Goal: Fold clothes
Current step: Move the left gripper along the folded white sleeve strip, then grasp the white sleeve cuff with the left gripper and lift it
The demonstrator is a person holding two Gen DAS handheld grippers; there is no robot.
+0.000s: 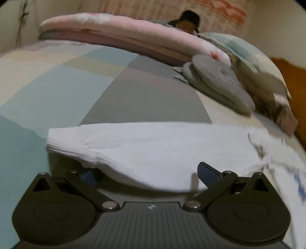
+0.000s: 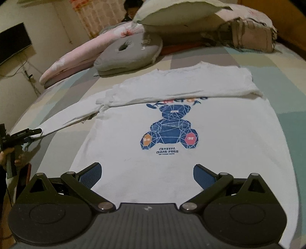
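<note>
Presently, the scene reads as follows.

Garment: a white long-sleeved sweatshirt (image 2: 172, 118) lies front-up on a bed (image 2: 290, 63) covered in pastel colour blocks.
Print: a dark blue faceted bear (image 2: 169, 130) sits on the chest, above the words "CRYSTAL CLEAR PURE".
Folded sleeve: one sleeve (image 2: 181, 90) is laid across the upper chest, covering the top of the print.
Extended sleeve: the other sleeve (image 1: 133, 145) runs out flat to the side of the body.
Left gripper (image 1: 147, 173): jaws spread wide, level with the cuff end of the extended sleeve; the cloth lies between the blue pads (image 1: 207, 173), and the left pad appears partly under the fabric, though blur makes contact uncertain.
Right gripper (image 2: 147, 175): jaws spread wide, holding nothing, positioned over the hem of the sweatshirt.
Bedding: a grey cushion (image 2: 130, 53), a pink folded quilt (image 2: 76, 57) and a pillow (image 2: 172, 13) lie beyond the collar.
Background: a person (image 2: 132, 9) is partly visible behind the bedding.
</note>
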